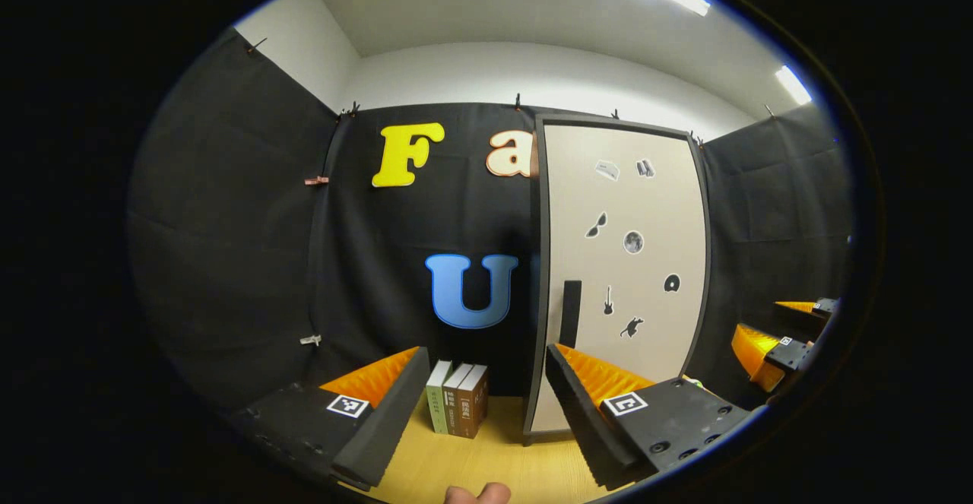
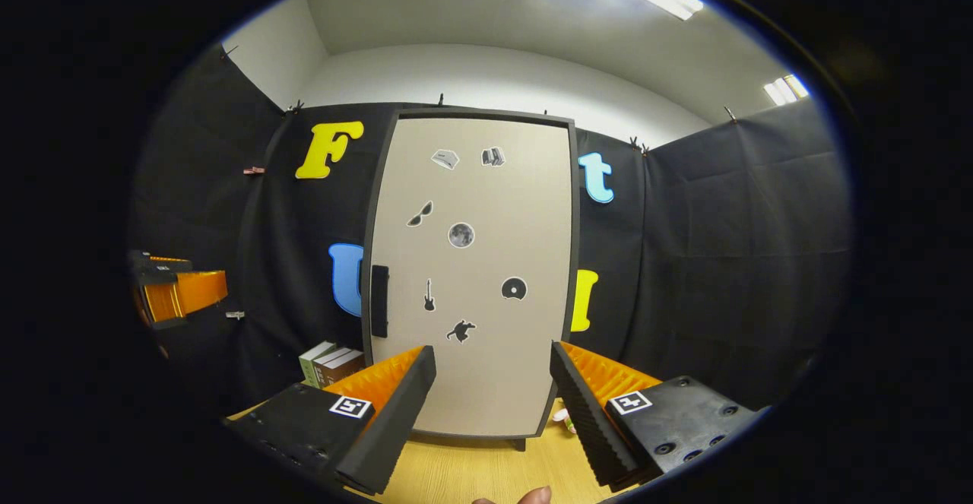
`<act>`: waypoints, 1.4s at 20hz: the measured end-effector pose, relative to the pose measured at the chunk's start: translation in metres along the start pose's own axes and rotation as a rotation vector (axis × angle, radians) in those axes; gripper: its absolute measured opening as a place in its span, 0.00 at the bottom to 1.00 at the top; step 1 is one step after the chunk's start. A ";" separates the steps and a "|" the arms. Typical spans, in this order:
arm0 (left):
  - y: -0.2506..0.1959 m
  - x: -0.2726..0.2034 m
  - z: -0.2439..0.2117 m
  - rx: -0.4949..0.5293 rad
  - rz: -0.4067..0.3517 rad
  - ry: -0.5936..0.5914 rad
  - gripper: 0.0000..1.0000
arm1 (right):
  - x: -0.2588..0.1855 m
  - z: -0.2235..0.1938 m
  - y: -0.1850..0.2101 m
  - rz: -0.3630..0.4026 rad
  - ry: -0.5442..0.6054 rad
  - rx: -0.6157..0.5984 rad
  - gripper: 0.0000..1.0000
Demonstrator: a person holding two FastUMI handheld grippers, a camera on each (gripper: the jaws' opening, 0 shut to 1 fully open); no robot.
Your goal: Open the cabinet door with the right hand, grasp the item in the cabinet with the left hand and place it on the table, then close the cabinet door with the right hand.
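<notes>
cabinet (image 2: 471,276) upright on table (image 2: 471,473), door shut | handle (image 2: 378,301) at door's left edge | books (image 1: 457,408) standing left of cabinet, on table, against wall

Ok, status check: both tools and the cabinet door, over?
Left tool open, empty. Right tool open, empty, facing the cabinet door. Door shut, handle untouched. Books beside the cabinet, nothing blocking.

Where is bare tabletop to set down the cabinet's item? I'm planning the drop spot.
Bare wood of the table lies in front of the books and left of the closed cabinet, between the open left gripper fingers. Another patch fronts the cabinet door. Crowded: the back corner with the books.
</notes>
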State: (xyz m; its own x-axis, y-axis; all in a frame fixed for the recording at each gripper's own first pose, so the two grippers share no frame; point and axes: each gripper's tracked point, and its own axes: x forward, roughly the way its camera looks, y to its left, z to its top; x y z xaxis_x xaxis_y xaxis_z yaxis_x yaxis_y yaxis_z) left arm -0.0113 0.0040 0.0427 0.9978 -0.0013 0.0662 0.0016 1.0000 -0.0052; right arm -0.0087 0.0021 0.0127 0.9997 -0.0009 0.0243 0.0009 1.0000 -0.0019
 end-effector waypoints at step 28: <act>0.046 0.042 -0.082 -0.009 0.006 0.129 0.96 | 0.175 -0.018 0.156 0.108 0.030 0.138 0.97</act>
State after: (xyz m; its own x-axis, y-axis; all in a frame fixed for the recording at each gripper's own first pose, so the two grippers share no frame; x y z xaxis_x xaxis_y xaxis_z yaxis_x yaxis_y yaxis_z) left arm 0.0365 0.0492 -0.0361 0.9980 0.0038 -0.0624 -0.0047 0.9999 -0.0145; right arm 0.1670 0.1581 -0.0012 0.9941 0.1082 0.0016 -0.1074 0.9851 0.1343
